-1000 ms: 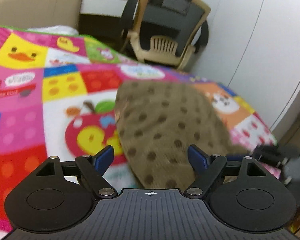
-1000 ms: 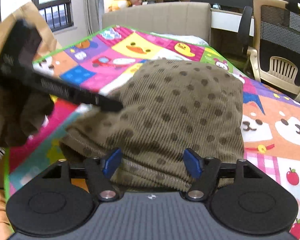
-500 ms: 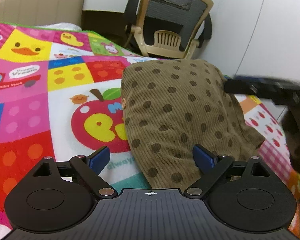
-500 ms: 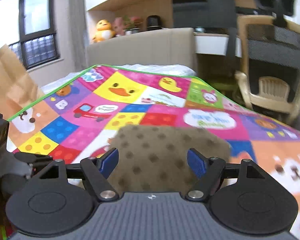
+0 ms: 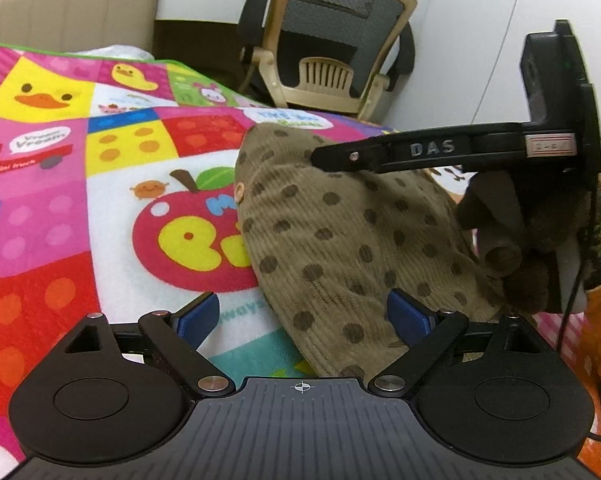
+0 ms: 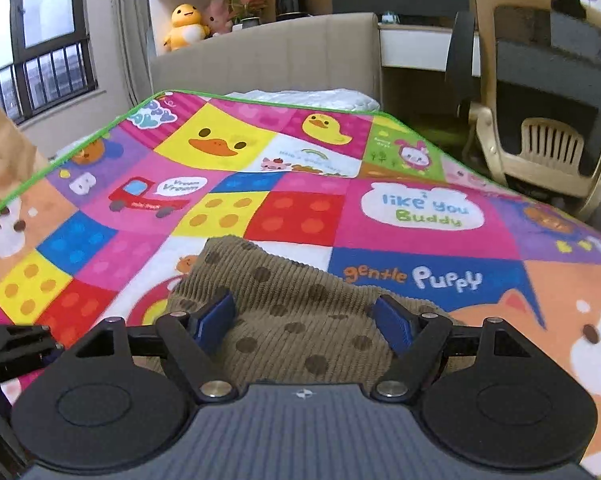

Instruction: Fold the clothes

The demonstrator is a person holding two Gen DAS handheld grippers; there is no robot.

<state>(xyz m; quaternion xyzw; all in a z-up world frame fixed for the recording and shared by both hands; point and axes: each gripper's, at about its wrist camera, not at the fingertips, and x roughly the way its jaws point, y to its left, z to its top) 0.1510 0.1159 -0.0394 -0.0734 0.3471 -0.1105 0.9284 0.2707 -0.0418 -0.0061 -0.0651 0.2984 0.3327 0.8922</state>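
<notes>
A brown ribbed corduroy garment with darker brown dots [image 5: 340,240] lies bunched on a bright patchwork play mat printed with ducks, an apple and toy blocks [image 5: 100,200], which covers a bed with a beige padded headboard [image 6: 268,52]. The left tool [image 5: 302,316] hovers at the near edge of the garment, its blue-padded fingers [image 5: 198,314] spread wide apart, one over the bare mat and the other over the cloth, pinching nothing. In the left wrist view the black right tool [image 5: 420,152] reaches across the far part of the garment, held by a hand in a dark brown glove [image 5: 508,240]. From its own camera, the right tool [image 6: 304,320] has its blue pads spread over a raised fold of the garment, not pressed on it. A beige mesh-backed office chair [image 5: 332,40] stands beyond the bed.
</notes>
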